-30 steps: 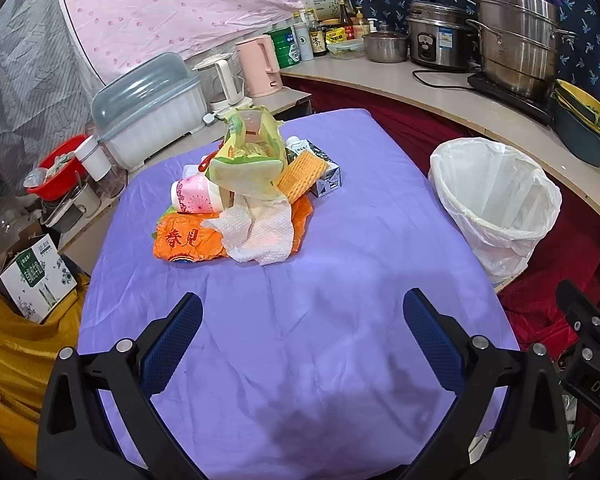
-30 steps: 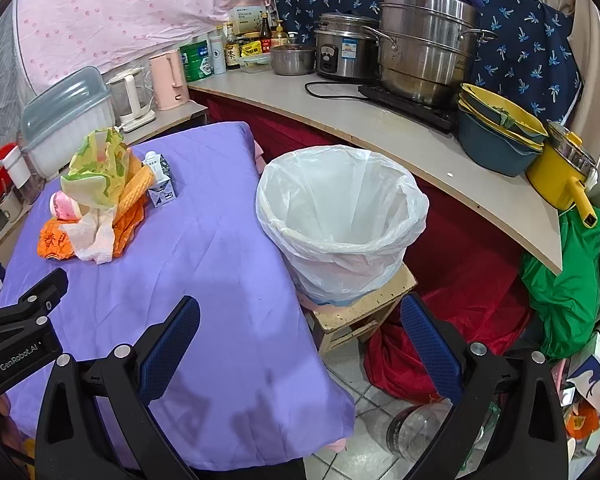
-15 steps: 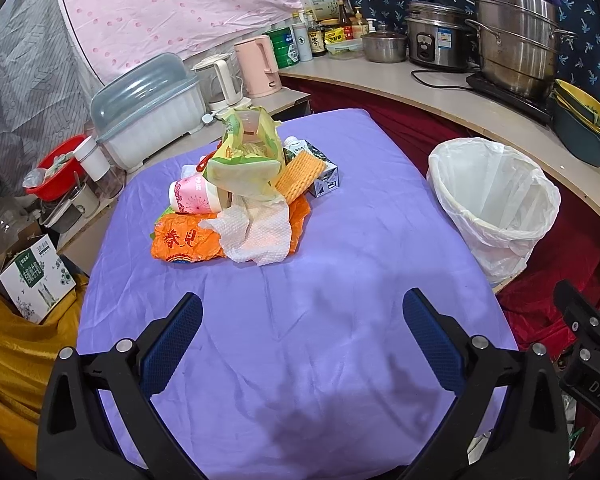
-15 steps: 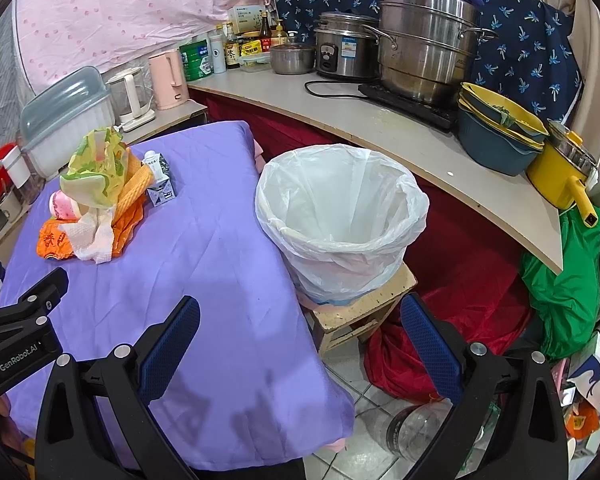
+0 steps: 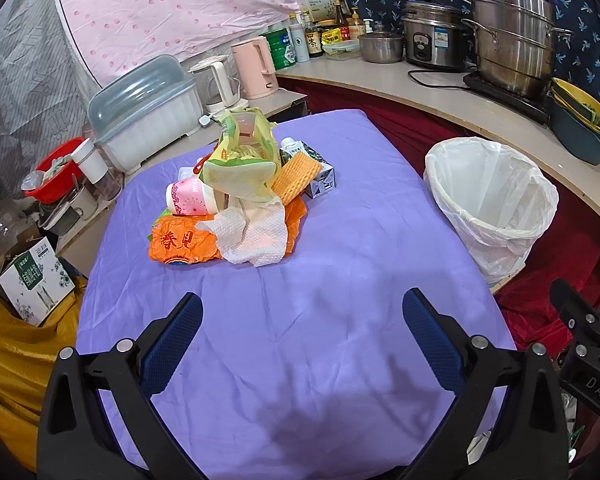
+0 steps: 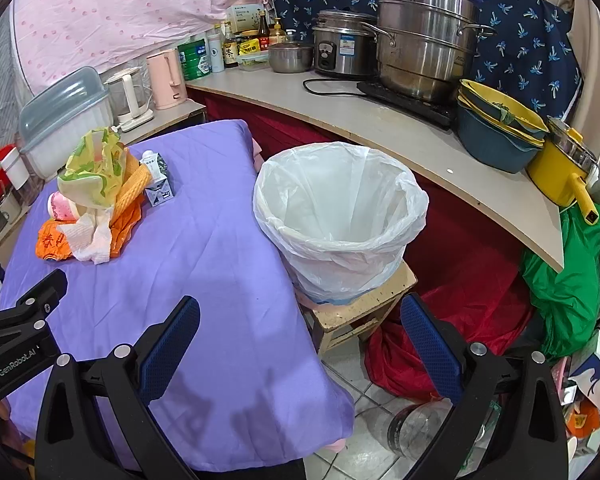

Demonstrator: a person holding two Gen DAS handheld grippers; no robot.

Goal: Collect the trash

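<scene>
Two handheld grippers hover over a table draped in a purple cloth (image 5: 340,280), each with its jaws spread wide and holding nothing. The left gripper (image 5: 302,320) faces one heap of trash lying ahead of its jaws and slightly to their left, well apart from the fingertips. Seven pieces can be counted in the heap: a yellow-green plastic bag (image 5: 240,160) on top, a pink paper cup (image 5: 190,200) on its side, a crumpled white paper towel (image 5: 252,232), an orange wrapper (image 5: 180,244) underneath, a ridged orange sleeve (image 5: 296,178), a small drink carton (image 5: 320,176) at the far right edge, and something white with a red clip behind the cup, too hidden to name.

The right gripper (image 6: 300,320) points at the table's edge, with one bin lined with a white bag (image 6: 340,216) ahead of its jaws, standing on a low wooden stool (image 6: 364,304) just beside the table. The heap lies far left of these jaws. Bare cloth separates both grippers from the trash.

Beyond, a curved counter (image 6: 380,128) carries a steel steamer pot (image 6: 424,48), a rice cooker (image 6: 344,48), stacked bowls (image 6: 496,128), a yellow saucepan (image 6: 560,172) and a pink kettle (image 6: 166,78). A clear bottle (image 6: 420,424) lies on the floor tiles.
</scene>
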